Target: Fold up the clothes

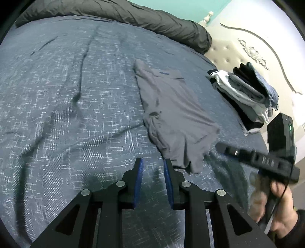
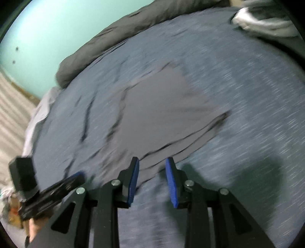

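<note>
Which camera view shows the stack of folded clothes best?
The left wrist view: the stack of folded clothes lies sharp and whole on the bed near the headboard. The right wrist view shows only a blurred white bit at its top edge.

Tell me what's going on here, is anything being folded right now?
A person with a gripper in each hand is folding clothes on a bed with a blue bedspread. A grey shirt lies partly folded on it. The left gripper and right gripper are both open with nothing between the pads, just short of the shirt's near edge. A stack of folded clothes sits near the headboard, and a dark duvet is bunched along the far side.
</note>
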{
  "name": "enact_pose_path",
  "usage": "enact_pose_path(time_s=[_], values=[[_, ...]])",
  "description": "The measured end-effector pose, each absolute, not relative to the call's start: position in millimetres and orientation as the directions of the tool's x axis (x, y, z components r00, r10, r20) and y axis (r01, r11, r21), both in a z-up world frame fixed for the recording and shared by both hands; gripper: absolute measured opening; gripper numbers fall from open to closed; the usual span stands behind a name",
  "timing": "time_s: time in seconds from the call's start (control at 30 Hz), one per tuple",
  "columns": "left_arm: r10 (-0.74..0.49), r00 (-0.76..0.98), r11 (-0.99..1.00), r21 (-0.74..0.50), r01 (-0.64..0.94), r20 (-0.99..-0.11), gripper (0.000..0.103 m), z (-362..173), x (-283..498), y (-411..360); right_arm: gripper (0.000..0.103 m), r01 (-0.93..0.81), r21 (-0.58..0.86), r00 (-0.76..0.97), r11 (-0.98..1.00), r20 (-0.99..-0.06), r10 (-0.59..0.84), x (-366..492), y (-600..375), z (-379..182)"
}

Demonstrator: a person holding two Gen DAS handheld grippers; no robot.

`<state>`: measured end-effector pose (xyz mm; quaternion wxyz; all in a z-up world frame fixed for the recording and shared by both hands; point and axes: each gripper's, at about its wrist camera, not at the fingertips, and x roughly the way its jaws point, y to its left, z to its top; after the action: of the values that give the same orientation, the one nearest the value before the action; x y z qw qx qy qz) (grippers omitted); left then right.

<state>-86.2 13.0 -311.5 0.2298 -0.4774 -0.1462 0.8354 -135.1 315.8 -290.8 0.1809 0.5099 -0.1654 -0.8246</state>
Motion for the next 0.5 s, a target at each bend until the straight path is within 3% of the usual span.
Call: enact_pose_path(time_s=[0.3, 0.4, 0.5], values=[[0.510, -0.455, -0.859, -0.460, -0.225, -0.730, 0.024, -308.5, -86.7, 1.1, 0.028, 0.180, 0.460, -0.328, -0.869, -0.805, -0.494, -131.4, 264.1, -309.9], [0.508, -0.458, -0.860, -0.457, -0.225, -0.730, 0.024, -308.0, -85.8, 1.1, 0.006, 0.192, 0.463, -0.318, -0.865, -0.805, -0.501, -132.4, 258.6, -311.1], [0.505, -0.459, -0.862, -0.454, -0.225, -0.731, 0.024, -308.1, -85.5, 1.1, 0.000, 0.206, 0.476, -0.322, -0.855, -0.792, -0.519, -127.3, 261.0, -308.9]])
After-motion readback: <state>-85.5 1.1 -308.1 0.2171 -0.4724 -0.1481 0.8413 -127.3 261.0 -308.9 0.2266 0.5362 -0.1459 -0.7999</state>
